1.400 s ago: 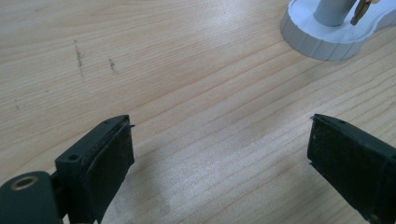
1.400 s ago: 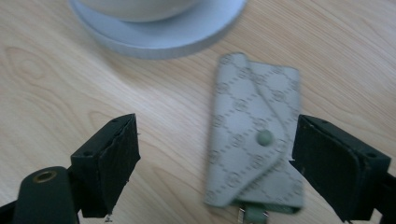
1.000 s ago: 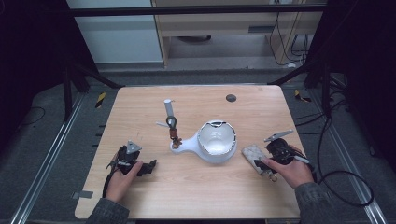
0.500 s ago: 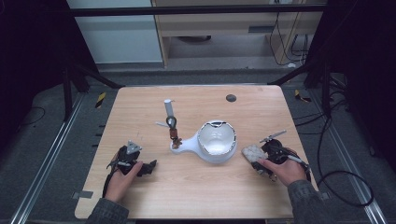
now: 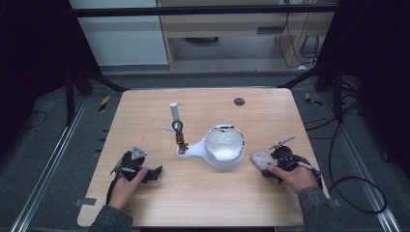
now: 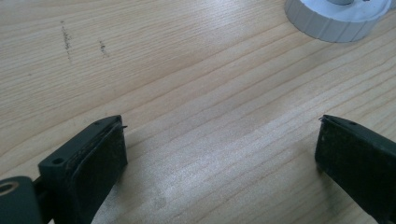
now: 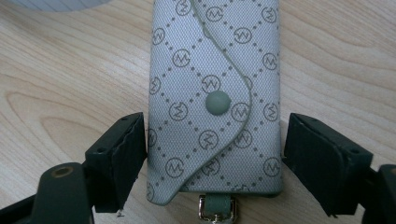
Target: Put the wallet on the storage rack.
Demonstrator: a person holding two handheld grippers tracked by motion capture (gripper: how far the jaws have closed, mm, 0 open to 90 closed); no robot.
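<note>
The small grey fabric key pouch with a diamond monogram print and a snap button (image 7: pixel 215 100) lies flat on the light wooden table (image 5: pixel 203 193), straddled by the right gripper (image 7: pixel 212 154). Its jaws stand at a middling width, one on each long edge: the left-hand pad touches or nearly touches the cloth, while a thin strip of table shows before the other pad. So the reach looks done; closing and lifting are still left, as I judge it.

Ahead of this gripper, just beyond the pouch's far end, sits the white ribbed bowl-shaped vessel with a long spout (image 5: pixel 223 147). Well apart across the table, the left gripper (image 6: pixel 219 149) rests low over bare wood, jaws wide and holding nothing, with the vessel's ribbed rim ahead of it.
</note>
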